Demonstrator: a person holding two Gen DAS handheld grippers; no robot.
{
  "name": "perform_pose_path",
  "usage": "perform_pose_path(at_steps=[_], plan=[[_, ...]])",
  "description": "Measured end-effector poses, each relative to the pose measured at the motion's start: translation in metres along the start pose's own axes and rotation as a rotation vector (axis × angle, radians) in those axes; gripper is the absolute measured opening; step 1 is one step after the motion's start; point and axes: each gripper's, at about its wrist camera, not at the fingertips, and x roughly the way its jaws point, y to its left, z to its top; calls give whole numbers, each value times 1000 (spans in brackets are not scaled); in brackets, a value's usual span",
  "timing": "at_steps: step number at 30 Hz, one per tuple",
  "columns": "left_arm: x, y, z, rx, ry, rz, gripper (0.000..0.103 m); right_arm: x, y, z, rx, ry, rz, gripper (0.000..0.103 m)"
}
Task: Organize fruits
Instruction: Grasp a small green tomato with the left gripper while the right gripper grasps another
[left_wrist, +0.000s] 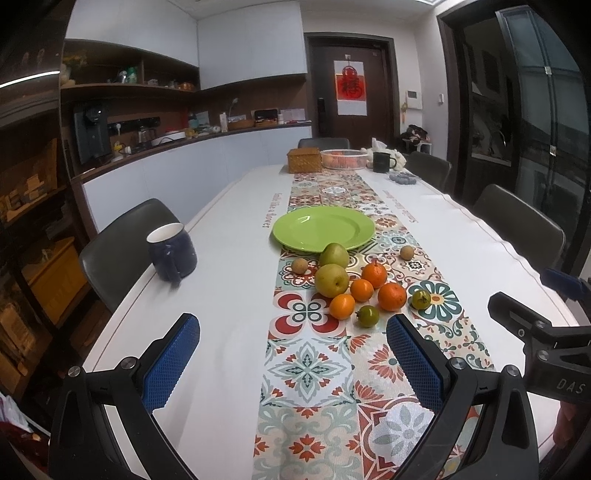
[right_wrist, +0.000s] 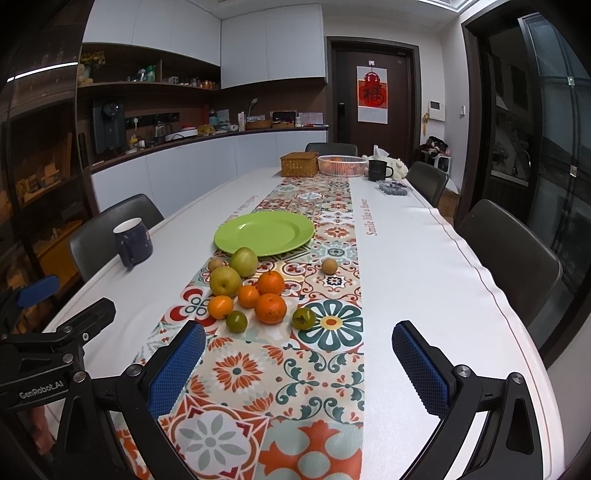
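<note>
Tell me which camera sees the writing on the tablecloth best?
The right wrist view: the words "Smile Like a flower" run clear and readable along the runner's right side. The left wrist view shows that same line only faint and blurred, though the left line is partly readable.

Home dining room, long table, cabinets

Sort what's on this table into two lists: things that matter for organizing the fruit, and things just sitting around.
For the job:
green plate
two pears
four oranges
two small green fruits
two small brown fruits
left tongs and right tongs, both open

Just sitting around:
blue mug
wicker box
white basket
dark mug
</note>
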Motion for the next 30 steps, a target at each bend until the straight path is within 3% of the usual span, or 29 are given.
perform_pose_path(at_steps=[6,15,30], plan=[[13,-10,-1,48,4,-40,94,14,-2,1,-47,13,13,101],[43,-34,-2,149,22,-128,74,51,-7,3,-112,68,53,86],[119,-61,-12,258,154,-243,49,124,-8,-9,-161,206,130,63]])
